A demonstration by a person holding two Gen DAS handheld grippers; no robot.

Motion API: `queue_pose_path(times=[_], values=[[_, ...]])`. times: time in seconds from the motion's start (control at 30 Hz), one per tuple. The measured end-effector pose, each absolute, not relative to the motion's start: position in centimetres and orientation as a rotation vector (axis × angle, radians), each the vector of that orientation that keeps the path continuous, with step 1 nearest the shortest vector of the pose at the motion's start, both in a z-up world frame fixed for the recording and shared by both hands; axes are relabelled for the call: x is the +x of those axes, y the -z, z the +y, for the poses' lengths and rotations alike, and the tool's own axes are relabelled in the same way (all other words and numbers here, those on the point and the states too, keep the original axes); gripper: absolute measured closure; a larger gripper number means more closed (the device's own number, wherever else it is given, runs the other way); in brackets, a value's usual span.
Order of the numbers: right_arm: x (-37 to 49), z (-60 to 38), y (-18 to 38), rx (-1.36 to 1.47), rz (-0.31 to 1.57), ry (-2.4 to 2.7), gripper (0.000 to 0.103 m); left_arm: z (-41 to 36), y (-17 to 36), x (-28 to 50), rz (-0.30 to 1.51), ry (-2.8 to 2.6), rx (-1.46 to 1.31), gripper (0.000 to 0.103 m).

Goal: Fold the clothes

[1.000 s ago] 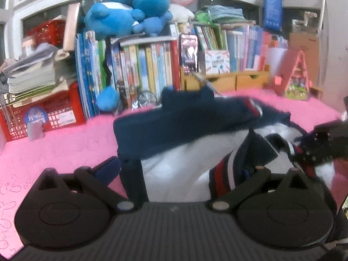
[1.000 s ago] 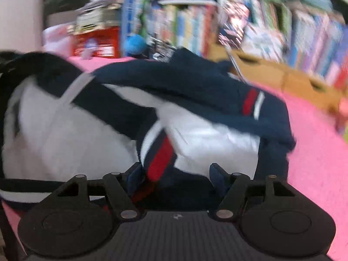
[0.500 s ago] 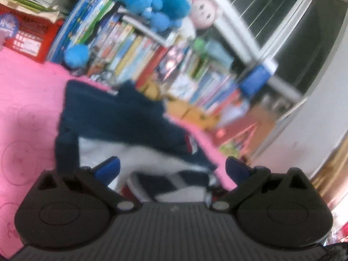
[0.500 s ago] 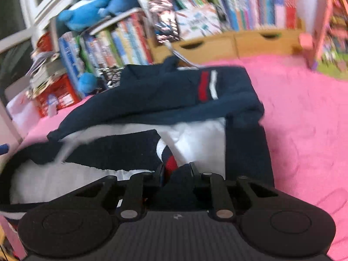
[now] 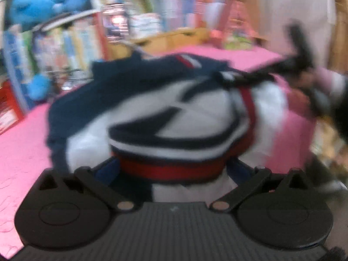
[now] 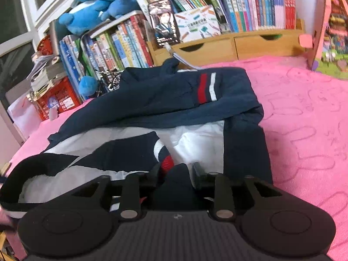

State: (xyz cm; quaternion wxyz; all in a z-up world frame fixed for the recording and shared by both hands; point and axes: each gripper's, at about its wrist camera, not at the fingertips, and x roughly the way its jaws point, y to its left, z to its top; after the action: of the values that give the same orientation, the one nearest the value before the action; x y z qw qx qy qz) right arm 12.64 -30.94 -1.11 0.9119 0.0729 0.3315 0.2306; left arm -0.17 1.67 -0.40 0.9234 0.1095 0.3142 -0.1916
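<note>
Pinching jacket (image 6: pixel 165 100); right gripper (image 6: pixel 175 169)

jacket (image 6: pixel 165 108) on blanket (image 6: pixel 304 130), centre | books (image 6: pixel 121 50) and drawers (image 6: pixel 235 45) behind it, far | crate (image 6: pixel 58 100) far left | plush toys (image 6: pixel 91 15) on books | toy house (image 6: pixel 328 28) far right

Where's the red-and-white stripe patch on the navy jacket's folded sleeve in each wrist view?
Left wrist: red-and-white stripe patch blurred, top centre of the navy jacket.
Right wrist: patch upper centre-right, sharp.
Shared landmark: wooden drawer unit behind the jacket.
</note>
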Motion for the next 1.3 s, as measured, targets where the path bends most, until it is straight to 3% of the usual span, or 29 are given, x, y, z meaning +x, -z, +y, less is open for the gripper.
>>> queue_pose_path(times=[0.03,0.13,0.33,0.57,0.6,0.63,0.67,0.7,0.8,0.87,0.93,1.0,1.07,1.2,1.3], values=[[12.2,-31.1,0.7,0.137,0.664,-0.483,0.049,2.2,0.5,0.9,0.638,0.347,0.193,0.000],[10.8,-31.5,-0.5,0.077,0.602,-0.516,0.038,4.6,1.4,4.4,0.647,0.216,0.051,0.000],[8.0,-31.1,-2.7,-0.143,0.479,-0.583,0.021,5.8,2.3,6.1,0.683,0.155,-0.076,0.000],[8.9,-26.6,-0.6,-0.363,0.536,-0.643,0.020,6.2,3.7,5.4,0.709,0.157,-0.097,0.000],[9.4,-26.2,-0.2,-0.355,0.566,-0.647,0.036,6.0,3.8,5.3,0.705,0.154,-0.087,0.000],[9.8,-26.0,0.1,-0.337,0.602,-0.637,0.063,5.9,3.9,5.2,0.701,0.150,-0.074,0.000],[9.9,-26.0,0.1,-0.315,0.611,-0.611,0.070,5.6,3.9,5.1,0.697,0.145,-0.055,0.000],[10.0,-26.0,0.0,-0.294,0.610,-0.584,0.082,5.5,4.0,5.0,0.692,0.143,-0.040,0.000],[10.3,-28.7,-1.8,-0.074,0.544,-0.517,0.084,5.4,4.3,4.8,0.676,0.148,-0.035,0.000],[11.2,-31.0,-2.4,0.135,0.534,-0.475,0.080,5.6,4.3,4.8,0.672,0.161,-0.049,0.000],[12.9,-33.0,-1.9,0.290,0.600,-0.424,0.062,5.7,4.3,4.8,0.671,0.164,-0.054,0.000],[13.9,-33.4,-0.9,0.309,0.674,-0.382,0.053,5.8,4.3,4.9,0.671,0.164,-0.055,0.000],[13.6,-32.8,-0.9,0.232,0.675,-0.367,0.049,5.8,4.3,4.9,0.670,0.164,-0.057,0.000],[9.7,-29.5,-3.3,-0.137,0.423,-0.352,0.011,5.7,4.3,4.9,0.672,0.161,-0.048,0.000],[7.3,-27.7,-5.4,-0.254,0.282,-0.425,0.000,5.7,4.3,4.9,0.671,0.162,-0.050,0.000]])
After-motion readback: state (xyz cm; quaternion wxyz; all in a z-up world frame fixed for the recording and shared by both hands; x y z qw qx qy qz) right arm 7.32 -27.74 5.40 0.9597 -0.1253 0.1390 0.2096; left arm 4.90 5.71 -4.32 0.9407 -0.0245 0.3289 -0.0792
